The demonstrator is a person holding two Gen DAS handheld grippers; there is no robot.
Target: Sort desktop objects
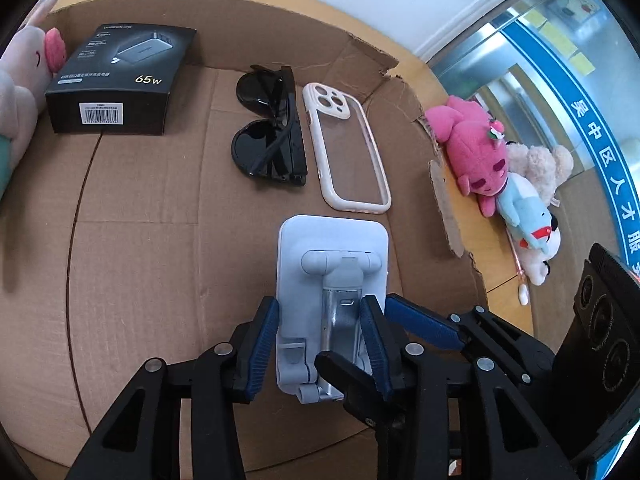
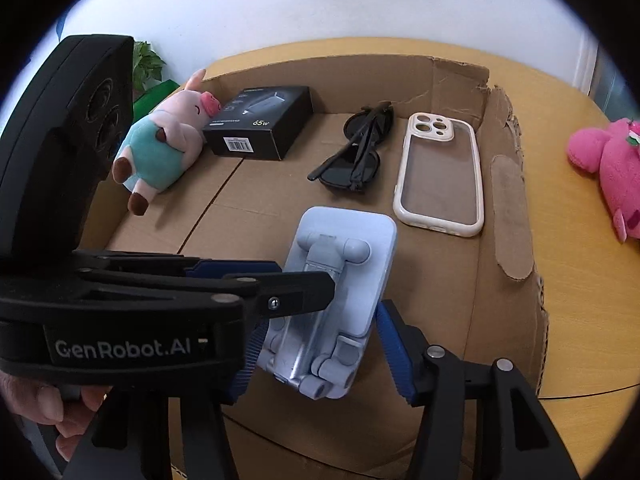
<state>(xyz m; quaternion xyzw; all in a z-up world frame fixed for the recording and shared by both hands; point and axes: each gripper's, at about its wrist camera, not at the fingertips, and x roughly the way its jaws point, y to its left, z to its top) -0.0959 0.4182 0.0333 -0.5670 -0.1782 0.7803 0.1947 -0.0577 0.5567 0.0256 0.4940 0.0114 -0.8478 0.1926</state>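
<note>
a folded phone stand [image 1: 332, 276] is held by both claws just over the floor of a flattened cardboard box [image 1: 132, 216] on the desk [image 2: 580, 300]. the left claw [image 1: 324, 344] is closed narrow on its hinged arm; the right claw [image 2: 320, 356] is set wider, its pads at the stand's two long sides, though whether they press cannot be told. sunglasses [image 1: 272, 136], a phone case [image 1: 344, 152] and a black charger box [image 1: 120, 80] are already laid in a row behind. the placing step seems in hand; next, the stand is to be lowered flat and both claws opened without it being dragged against the case.
</note>
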